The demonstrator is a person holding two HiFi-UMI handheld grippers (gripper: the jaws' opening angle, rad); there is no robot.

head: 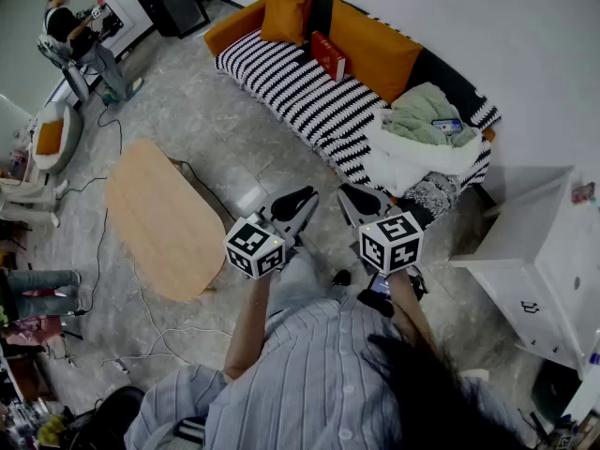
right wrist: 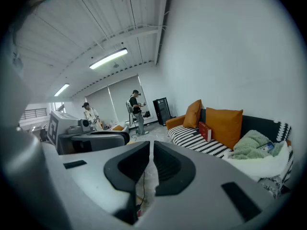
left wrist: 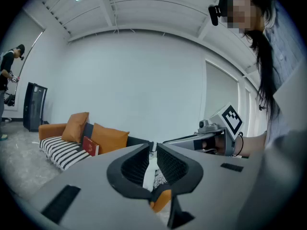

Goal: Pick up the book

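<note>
Now the left gripper [head: 302, 197] and the right gripper [head: 351, 193] are side by side, both with jaws pressed together and nothing in them. Well apart from them, the red book [head: 327, 54] leans on an orange cushion [head: 375, 52] on the striped sofa [head: 291, 87].

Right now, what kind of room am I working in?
Likely a living-room set inside a lab or office: a striped sofa with orange cushions, a wooden coffee table, and bare strip lights overhead.
</note>
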